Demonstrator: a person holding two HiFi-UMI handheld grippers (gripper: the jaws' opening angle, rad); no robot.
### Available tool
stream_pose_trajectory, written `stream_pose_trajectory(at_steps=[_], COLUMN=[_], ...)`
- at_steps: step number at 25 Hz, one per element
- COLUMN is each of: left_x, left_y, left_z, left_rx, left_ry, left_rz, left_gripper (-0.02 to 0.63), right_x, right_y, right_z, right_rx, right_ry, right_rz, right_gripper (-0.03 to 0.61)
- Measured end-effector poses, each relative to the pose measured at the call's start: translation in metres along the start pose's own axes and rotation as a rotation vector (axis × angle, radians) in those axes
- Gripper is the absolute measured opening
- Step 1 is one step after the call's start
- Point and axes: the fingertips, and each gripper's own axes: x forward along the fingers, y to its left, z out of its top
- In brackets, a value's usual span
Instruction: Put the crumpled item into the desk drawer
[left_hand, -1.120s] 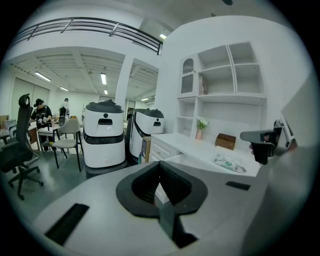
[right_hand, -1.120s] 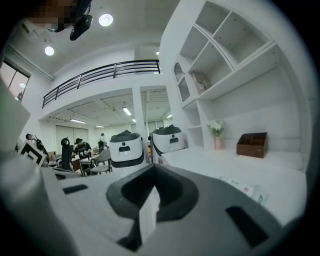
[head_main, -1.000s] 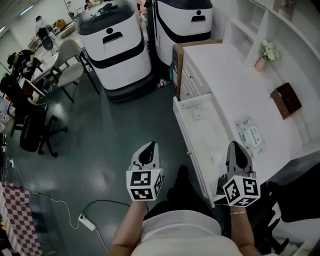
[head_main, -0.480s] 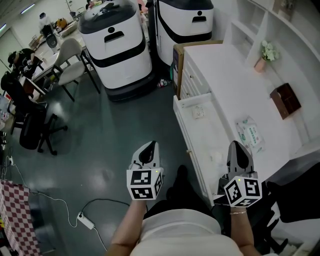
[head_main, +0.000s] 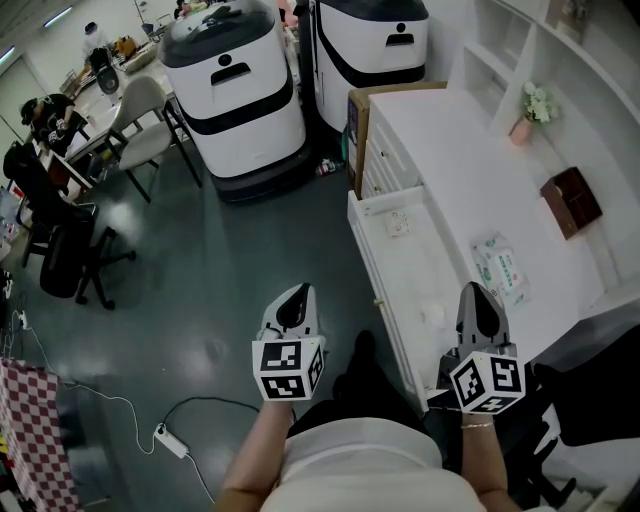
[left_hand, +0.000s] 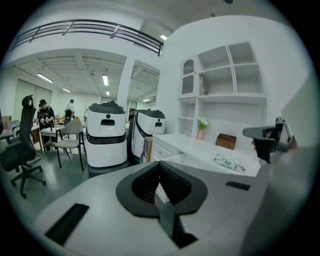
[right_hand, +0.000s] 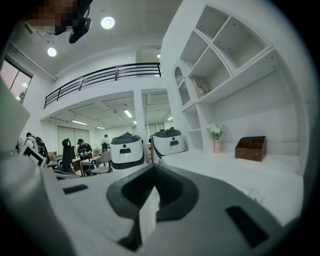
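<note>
The head view looks steeply down on the long white desk (head_main: 440, 150). Both gripper views look level along it, sharing the brown wooden box (right_hand: 251, 148).

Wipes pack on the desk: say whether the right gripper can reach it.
Probably yes: the right gripper is near the wipes pack, with only bare desk between and nothing on top; its shut jaws would need opening.
</note>
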Motion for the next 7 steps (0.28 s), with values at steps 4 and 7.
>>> stream_pose_trajectory(at_steps=[4, 7], left_x=[-0.0021, -0.0038], left_y=[-0.0003, -0.0001], left_z=[-0.0017, -0.0018], left_rx=[-0.001, 0.001], left_ry=[0.001, 0.001], left_rz=[0.001, 0.002], left_gripper=[-0.005, -0.005], right_x=[-0.0016, -0.0023], right_y=[-0.0013, -0.0019], right_z=[-0.0041, -0.0090], right_rx=[0.004, 0.005], right_ry=[0.009, 0.018], right_rz=[-0.004, -0.007], right_gripper=[0.002, 0.002])
